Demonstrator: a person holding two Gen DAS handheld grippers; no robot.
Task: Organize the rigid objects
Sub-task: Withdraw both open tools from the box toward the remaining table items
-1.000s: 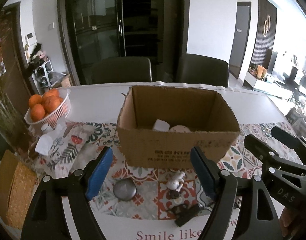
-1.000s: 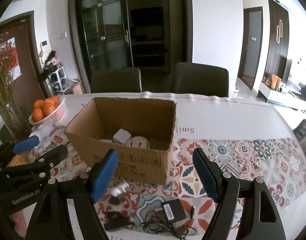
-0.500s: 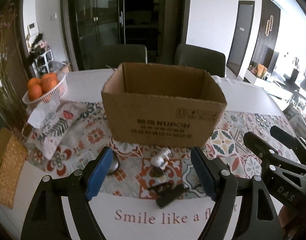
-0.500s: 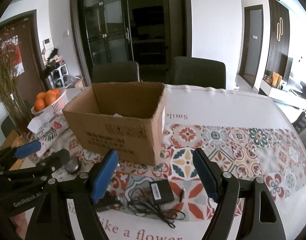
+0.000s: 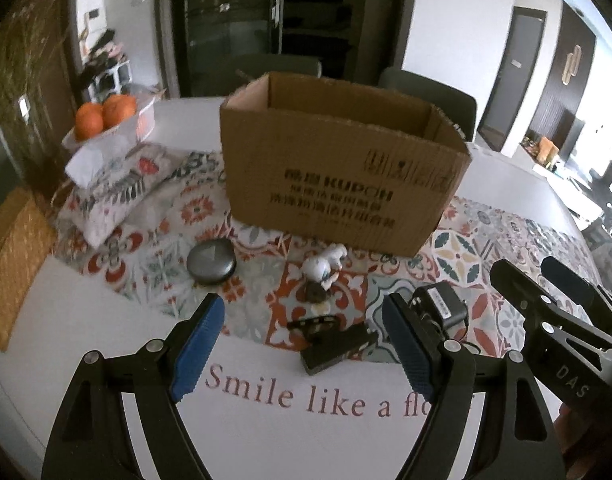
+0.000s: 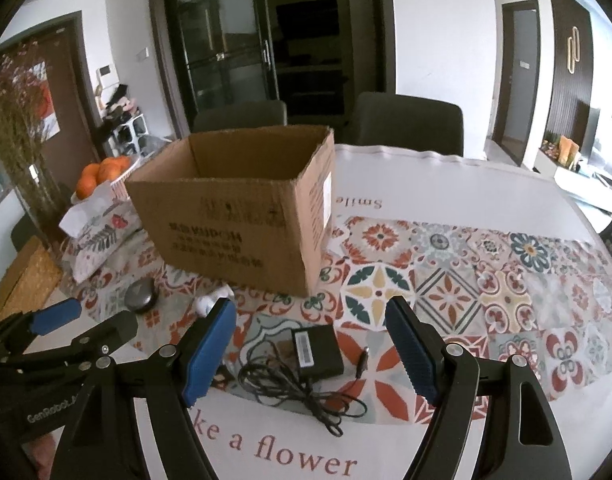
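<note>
1. Left wrist view. Cardboard box (image 5: 341, 184) stood open-topped on the patterned table runner (image 5: 505, 240), at the far side of the loose items, presumably as the collecting container; its inside was hidden from this low angle. The left gripper (image 5: 306, 344) hung low over the near table edge with its blue pads wide apart and nothing between them. Lined up ahead of it lay a flat black item (image 5: 333, 344), a small white figurine (image 5: 325, 266) on a dark base, and a grey round puck (image 5: 212, 260) off to the left. The spread of the jaws suited an approach to one of these, most likely the black item nearest the pads. The right gripper's dark frame showed at the right edge, beside the black power adapter (image 5: 439, 300).

2. Right wrist view. The right gripper (image 6: 309, 356) was likewise spread open and empty, with the power adapter (image 6: 315, 350) and its tangled cable (image 6: 302, 392) framed between the pads, just short of them. That alignment suggested the adapter as this hand's target. The box (image 6: 242, 216) sat beyond, within easy reach for a drop. A bowl of oranges (image 6: 102, 174) and a floral tissue pouch (image 6: 98, 236) lay left of the box, apart from the items to be sorted.
</note>
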